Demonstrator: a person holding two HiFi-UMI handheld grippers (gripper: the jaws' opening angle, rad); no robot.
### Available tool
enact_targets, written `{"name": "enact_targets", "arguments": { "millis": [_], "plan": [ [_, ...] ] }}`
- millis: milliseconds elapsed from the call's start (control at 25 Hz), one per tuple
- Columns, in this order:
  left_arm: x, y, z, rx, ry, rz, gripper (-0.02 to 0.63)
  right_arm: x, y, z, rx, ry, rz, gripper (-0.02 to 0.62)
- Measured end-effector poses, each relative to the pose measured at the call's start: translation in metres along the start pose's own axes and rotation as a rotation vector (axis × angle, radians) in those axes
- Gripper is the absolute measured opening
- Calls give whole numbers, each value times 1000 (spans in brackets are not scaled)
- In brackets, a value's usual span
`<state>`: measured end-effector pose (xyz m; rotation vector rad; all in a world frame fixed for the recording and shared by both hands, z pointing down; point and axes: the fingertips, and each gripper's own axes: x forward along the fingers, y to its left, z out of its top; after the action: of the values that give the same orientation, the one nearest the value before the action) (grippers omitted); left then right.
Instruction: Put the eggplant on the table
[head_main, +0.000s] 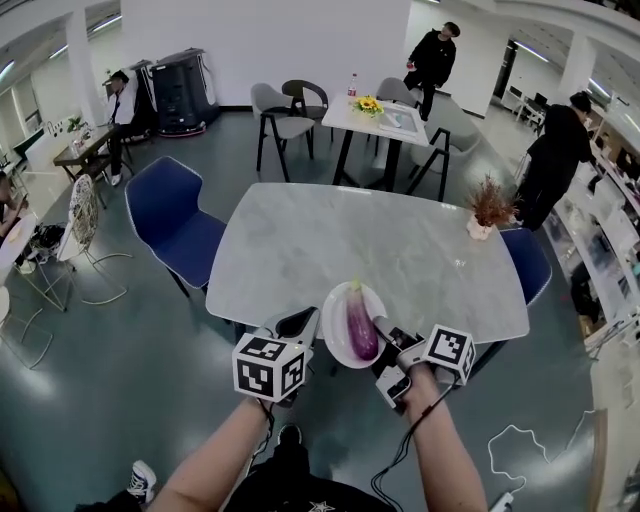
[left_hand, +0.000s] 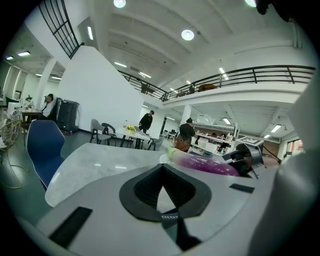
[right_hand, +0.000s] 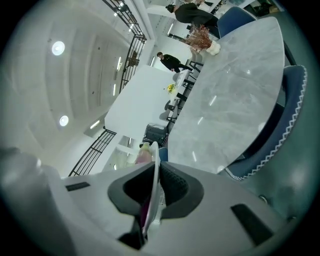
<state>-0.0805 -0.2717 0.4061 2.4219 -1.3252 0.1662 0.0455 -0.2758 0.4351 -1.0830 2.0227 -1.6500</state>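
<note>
head view: the right gripper (head_main: 383, 330) is clamped on the right rim of a white plate (head_main: 335, 322), and the eggplant (head_main: 360, 325) lies lengthwise on that plate, just beyond and left of its jaws. the plate sits at the near edge of the marble table (head_main: 330, 230), partly overhanging it; whether it rests on the top or is held just above cannot be told. the left gripper (head_main: 298, 322) is just beside the plate's opposite rim, with the plate between the two grippers.

left gripper view: the left gripper (left_hand: 162, 172) has its jaw tips drawn together with nothing between them. the eggplant (left_hand: 205, 164) lies ahead and to the right of these jaws, with the right gripper (left_hand: 245, 157) beyond it and the table (left_hand: 100, 162) stretching ahead and left.

right gripper view: the right gripper (right_hand: 156, 172) pinches the plate (right_hand: 156, 152), seen edge-on between the pads. the eggplant (right_hand: 144, 155) lies against the plate face on the left of the jaws; the table (right_hand: 240, 95) runs ahead of them.

progress, as a judgement: the eggplant has been brought to the table on its plate but has not been set on the tabletop itself. taking it off the plate and putting it down remains.
</note>
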Motion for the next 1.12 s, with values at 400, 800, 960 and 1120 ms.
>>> {"name": "enact_targets", "arguments": {
  "millis": [400,800,960,1120],
  "plan": [
    [63,79,27,12,52,-36,6,86,-9,44,32,-47,-29,29],
    [109,119,12,18,113,-60,6,121,-57,71,56,-89,-79,29],
    [124,131,6,1,133,-41,6,135,-78,85,67,-84,-74,29],
    [146,141,0,8,155,-37,6,153,-96,100,77,-77,-67,29]
  ]
}}
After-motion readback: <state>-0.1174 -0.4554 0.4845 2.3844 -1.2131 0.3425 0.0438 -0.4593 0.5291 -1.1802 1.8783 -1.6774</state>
